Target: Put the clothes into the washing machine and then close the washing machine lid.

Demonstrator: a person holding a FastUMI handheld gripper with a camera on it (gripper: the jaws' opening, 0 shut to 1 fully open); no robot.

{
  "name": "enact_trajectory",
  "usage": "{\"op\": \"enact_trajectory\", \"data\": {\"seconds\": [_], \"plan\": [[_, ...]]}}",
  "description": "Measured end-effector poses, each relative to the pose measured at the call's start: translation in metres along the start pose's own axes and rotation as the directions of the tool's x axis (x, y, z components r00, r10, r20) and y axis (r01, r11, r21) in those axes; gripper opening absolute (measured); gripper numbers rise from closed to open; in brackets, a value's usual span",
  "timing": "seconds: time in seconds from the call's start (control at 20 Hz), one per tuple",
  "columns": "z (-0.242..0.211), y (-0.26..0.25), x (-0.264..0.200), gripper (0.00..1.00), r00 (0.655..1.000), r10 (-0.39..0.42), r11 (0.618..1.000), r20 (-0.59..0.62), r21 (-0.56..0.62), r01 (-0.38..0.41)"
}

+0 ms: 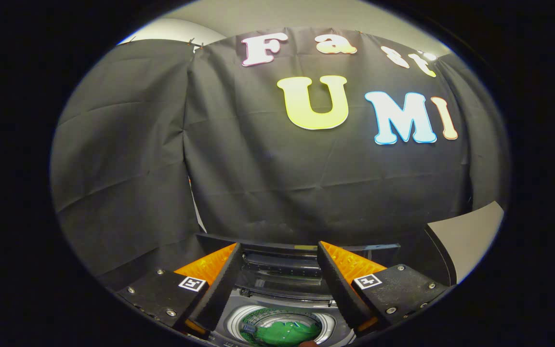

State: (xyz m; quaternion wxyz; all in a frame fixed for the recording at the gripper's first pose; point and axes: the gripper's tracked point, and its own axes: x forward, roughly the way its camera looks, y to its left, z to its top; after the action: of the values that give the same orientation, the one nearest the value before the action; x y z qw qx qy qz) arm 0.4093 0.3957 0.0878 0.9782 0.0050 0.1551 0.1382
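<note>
- Gripper (277, 270): fingers spread apart, holding nothing, poised above the washer (282, 308).
- Directly below, between the fingers: one green garment (289, 332) lying in the drum (239, 322).
- Just beyond the fingers: one lid (297, 250), raised and not yet shut.
- Risk: likely slipping off the lid edge or letting it slam, from a poor catch with fingers this wide.
- Behind: black cloth wall (258, 183).
</note>
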Motion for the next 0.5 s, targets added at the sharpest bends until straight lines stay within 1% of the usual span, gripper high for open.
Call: {"op": "enact_trajectory", "data": {"seconds": [0.2,0.35,0.5], "plan": [[0.009,0.002,0.028,0.96,0.999,-0.039,0.999,-0.037,-0.006,0.038],[0.005,0.0,0.05,0.96,0.992,-0.07,0.997,-0.107,-0.023,0.067],[0.004,0.0,0.069,0.96,0.984,-0.098,0.995,-0.147,-0.001,0.099]]}}
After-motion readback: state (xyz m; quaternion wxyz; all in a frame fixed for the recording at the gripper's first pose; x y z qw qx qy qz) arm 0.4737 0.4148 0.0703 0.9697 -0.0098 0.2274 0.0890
